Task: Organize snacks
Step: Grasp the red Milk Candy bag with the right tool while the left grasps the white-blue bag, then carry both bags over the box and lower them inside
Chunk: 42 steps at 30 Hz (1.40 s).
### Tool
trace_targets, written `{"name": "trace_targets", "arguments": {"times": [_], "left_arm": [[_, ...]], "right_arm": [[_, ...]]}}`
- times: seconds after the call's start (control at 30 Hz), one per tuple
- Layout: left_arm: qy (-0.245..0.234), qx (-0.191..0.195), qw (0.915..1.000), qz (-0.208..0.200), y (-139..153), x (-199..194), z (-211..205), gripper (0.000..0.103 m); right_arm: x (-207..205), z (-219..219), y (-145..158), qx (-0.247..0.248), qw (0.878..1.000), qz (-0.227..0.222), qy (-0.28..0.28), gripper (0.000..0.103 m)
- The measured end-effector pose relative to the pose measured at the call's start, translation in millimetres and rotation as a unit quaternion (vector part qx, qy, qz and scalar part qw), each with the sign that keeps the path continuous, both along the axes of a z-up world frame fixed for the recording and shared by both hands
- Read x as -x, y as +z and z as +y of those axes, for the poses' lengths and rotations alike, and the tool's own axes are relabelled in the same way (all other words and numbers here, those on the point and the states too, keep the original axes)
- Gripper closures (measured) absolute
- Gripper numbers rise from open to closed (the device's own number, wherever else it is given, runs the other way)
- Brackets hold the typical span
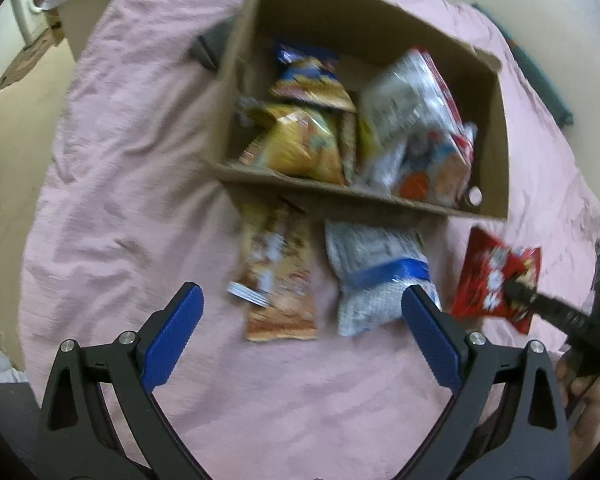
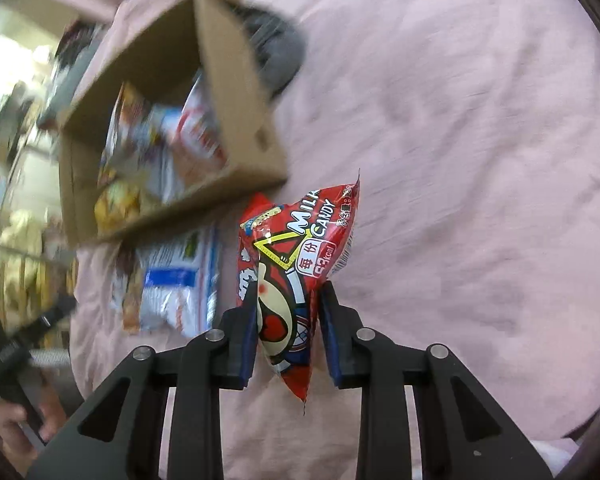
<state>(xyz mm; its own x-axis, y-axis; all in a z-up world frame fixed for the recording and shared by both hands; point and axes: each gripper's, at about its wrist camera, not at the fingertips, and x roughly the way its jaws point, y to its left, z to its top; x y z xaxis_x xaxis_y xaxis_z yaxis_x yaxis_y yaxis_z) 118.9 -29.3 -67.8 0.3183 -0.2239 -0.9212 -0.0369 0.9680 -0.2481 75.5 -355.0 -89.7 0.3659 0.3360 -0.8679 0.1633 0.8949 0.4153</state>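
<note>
Red "MILK CANDY" packet (image 2: pixel 296 264)

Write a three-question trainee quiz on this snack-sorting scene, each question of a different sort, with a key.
1. True or false: the right gripper is shut on the red candy bag.
2. Multiple choice: where does the white and blue bag lie? A) inside the cardboard box B) on the pink sheet in front of the box C) between the pads of the left gripper
3. Fill in: the left gripper's jaws stand ____ and hold nothing.

Key: 1 true; 2 B; 3 open
</note>
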Motion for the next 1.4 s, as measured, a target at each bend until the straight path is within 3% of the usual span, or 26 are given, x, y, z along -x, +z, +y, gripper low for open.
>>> {"name": "trace_targets", "arguments": {"times": [0.13, 0.53, 0.67, 0.73, 0.83, 1.2, 1.4], "left_arm": [[-0.028, -0.004, 0.9991, 0.033, -11.5, -10.0, -42.3, 0.005], [-0.015, -0.048, 0.9928, 0.109, -73.5, -49.1, -105.7, 0.006], [-0.017, -0.044, 0.9924, 0.113, -80.1, -46.7, -113.1, 0.025], [-0.028, -0.053, 0.9929, 0.103, -76.1, -43.2, -117.1, 0.041], [-0.044, -0.046, 0.9935, 0.095, -69.9, -36.1, -120.8, 0.048], [-0.072, -0.041, 0.9953, 0.049, -18.8, 11.0, -103.1, 0.048], [-0.052, -0.042, 0.9978, 0.003, 20.5, 17.4, -56.6, 0.048]], "right_arm": [[-3.4, -13.4, 4.2, -0.018, 0.999, -0.012, -0.027, 0.074], [-7.3, -19.6, 7.5, -0.068, 0.997, -0.016, -0.045, 0.074], [-8.9, -23.6, 7.0, -0.073, 0.996, -0.016, -0.052, 0.074], [-9.3, -24.2, 7.2, -0.074, 0.996, -0.016, -0.052, 0.074], [-10.6, -24.0, 6.6, -0.070, 0.996, -0.014, -0.053, 0.074], [-5.2, -28.6, 20.6, -0.024, 0.996, -0.038, -0.072, 0.074], [0.6, -24.9, 40.7, 0.009, 0.994, -0.081, -0.078, 0.074]]}}
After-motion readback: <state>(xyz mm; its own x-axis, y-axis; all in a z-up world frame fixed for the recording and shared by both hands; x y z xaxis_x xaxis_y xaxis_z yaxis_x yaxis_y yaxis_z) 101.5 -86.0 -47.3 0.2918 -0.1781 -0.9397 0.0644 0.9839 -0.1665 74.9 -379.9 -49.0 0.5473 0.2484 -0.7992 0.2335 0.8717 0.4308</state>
